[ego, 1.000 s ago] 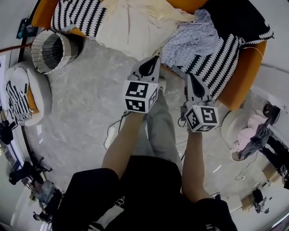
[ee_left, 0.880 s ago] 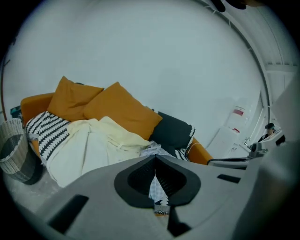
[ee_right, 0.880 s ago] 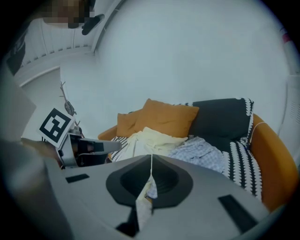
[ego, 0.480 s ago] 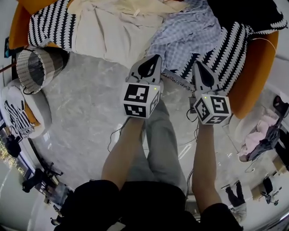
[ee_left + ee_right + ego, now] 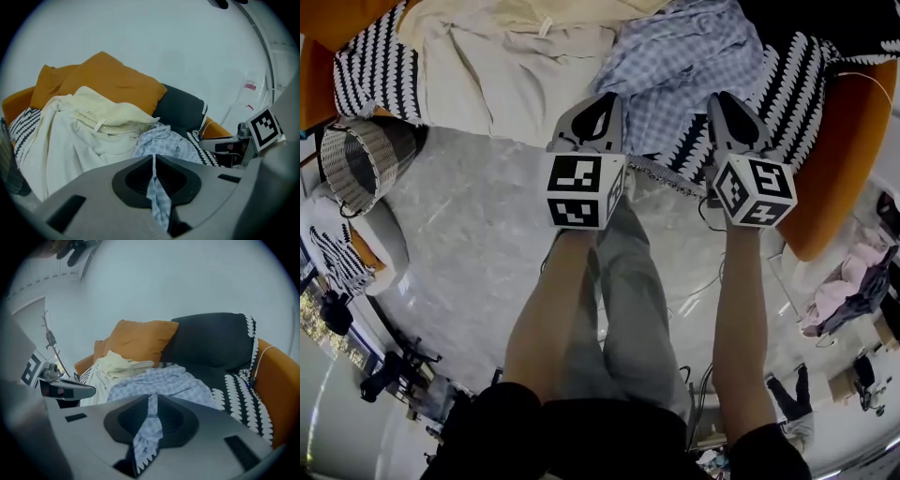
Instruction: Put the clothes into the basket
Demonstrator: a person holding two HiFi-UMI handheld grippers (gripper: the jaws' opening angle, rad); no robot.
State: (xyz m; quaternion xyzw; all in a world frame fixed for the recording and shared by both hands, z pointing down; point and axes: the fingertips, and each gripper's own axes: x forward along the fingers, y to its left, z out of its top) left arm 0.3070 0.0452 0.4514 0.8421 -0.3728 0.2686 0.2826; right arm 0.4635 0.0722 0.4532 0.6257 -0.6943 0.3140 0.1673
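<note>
A blue checked shirt (image 5: pixel 675 56) lies crumpled on the orange sofa, beside a heap of cream clothes (image 5: pixel 516 66). The woven basket (image 5: pixel 356 164) stands on the floor at the sofa's left end. My left gripper (image 5: pixel 602 98) is shut, its tip over the shirt's near edge. My right gripper (image 5: pixel 724 98) is also shut, over the black-and-white striped throw (image 5: pixel 787 84) just right of the shirt. In the left gripper view the shirt (image 5: pixel 164 140) and cream clothes (image 5: pixel 93 131) lie just past the closed jaws. The right gripper view shows the shirt (image 5: pixel 159 380) straight ahead. Neither gripper holds anything.
An orange cushion (image 5: pixel 112 82) and a dark cushion (image 5: pixel 211 341) lean at the sofa's back. A white pouf (image 5: pixel 370 248) with a striped cloth sits left on the marble floor. A pile of pink and dark clothes (image 5: pixel 844 295) lies at the right. The person's legs are below the grippers.
Both grippers have gone down and forward toward the sofa, ending over the blue shirt's near edge. Both stayed shut.
</note>
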